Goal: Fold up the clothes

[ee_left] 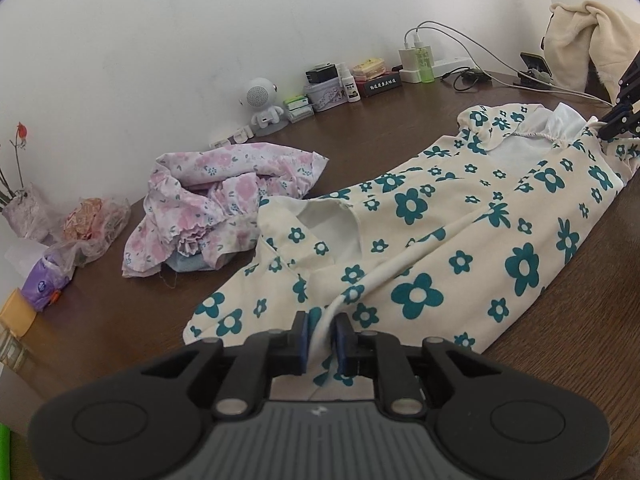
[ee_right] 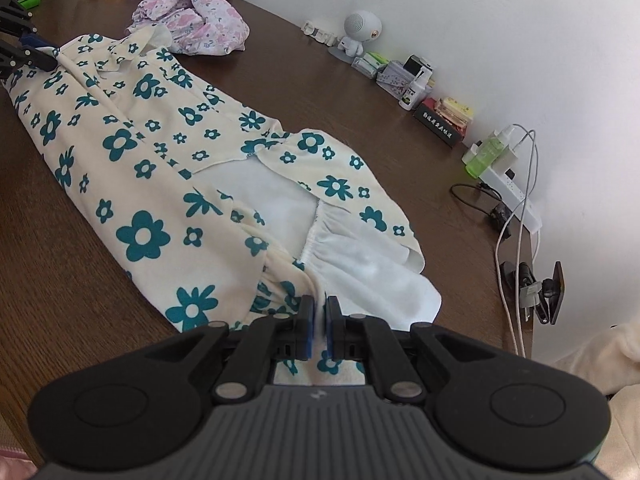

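A cream garment with teal flowers (ee_left: 440, 240) lies stretched lengthways along the brown table (ee_left: 360, 132), folded in half with white lining showing. My left gripper (ee_left: 322, 326) is shut on a fold of its near end. My right gripper (ee_right: 319, 312) is shut on the gathered edge at the other end of the garment (ee_right: 160, 184). The right gripper shows at the far right of the left wrist view (ee_left: 618, 120), and the left gripper at the top left of the right wrist view (ee_right: 28, 54).
A crumpled pink floral garment (ee_left: 212, 204) lies beside the cream one. Along the wall stand a white robot speaker (ee_left: 262, 106), small boxes and bottles (ee_left: 348, 84), a power strip with cables (ee_right: 508, 188) and a phone holder (ee_right: 548, 292). Plastic bags (ee_left: 88, 224) sit at the left.
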`<state>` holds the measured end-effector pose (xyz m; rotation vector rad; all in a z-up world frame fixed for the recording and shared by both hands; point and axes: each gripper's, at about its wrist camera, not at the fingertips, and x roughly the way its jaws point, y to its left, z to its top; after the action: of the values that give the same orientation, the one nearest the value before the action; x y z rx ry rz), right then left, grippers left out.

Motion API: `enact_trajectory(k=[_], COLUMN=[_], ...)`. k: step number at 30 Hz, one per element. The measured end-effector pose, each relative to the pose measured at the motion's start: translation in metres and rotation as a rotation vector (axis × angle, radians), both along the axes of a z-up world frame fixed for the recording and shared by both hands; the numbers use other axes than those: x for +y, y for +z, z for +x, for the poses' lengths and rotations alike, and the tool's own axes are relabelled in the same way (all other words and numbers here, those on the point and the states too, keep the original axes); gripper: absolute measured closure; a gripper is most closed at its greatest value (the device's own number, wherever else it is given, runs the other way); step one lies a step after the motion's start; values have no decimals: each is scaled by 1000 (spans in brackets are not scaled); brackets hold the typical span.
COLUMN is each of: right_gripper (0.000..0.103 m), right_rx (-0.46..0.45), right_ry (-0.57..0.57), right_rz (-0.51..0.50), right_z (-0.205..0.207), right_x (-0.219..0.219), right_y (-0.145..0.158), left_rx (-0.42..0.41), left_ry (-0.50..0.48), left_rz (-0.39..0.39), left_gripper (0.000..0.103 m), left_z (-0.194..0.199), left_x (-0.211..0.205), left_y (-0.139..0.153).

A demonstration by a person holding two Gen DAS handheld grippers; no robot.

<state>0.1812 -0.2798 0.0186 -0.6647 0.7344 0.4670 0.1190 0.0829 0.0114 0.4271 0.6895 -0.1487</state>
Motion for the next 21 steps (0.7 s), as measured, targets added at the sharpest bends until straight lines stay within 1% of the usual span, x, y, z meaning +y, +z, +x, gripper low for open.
enact_trajectory(k=[2,3,4,5,6,7,8,10,11,12,15,17,18,19,21], right_gripper=[95,92,88,86,81,76,74,72,72,72,72,72,72,72,73], right_rx=[31,46,51,56,61,60,59,73,81,102,181,207,212,216,225], right_ry=[-1,-2,-11,-20,-29,-36,-42,-40,-39,-42,-33,-24,-24,-23,-22], right_rz=[11,20,63,107,151,203,252,281,294,291,279,272,267,262,253], right_z=[0,0,1,1,1,4,6,19,26,33,49,52,52,52,52], right_x=[-2,-3,-7,-12,-16,-19,-23,-22,-21,-17,-3,6,8,11,16], right_y=[-3,-3,5,13,21,31,40,48,52,49,28,15,10,4,-6], left_rx=[7,3,-4,-15,-26,-37,-49,-56,-48,-41,-4,22,35,44,55], left_ry=[1,4,7,8,9,11,11,11,10,9,2,-1,-1,1,3], left_rz=[-1,0,-6,-20,-34,-48,-60,-68,-70,-72,-81,-99,-109,-118,-131], left_gripper=[86,81,72,68,63,63,62,58,58,58,59,69,76,80,82], left_z=[0,-1,-2,-2,-3,-3,-3,2,6,9,18,22,24,25,27], left_x=[0,0,1,3,4,6,7,7,7,7,8,10,11,12,15], left_y=[-1,0,2,7,11,15,20,23,22,20,11,4,0,-2,-6])
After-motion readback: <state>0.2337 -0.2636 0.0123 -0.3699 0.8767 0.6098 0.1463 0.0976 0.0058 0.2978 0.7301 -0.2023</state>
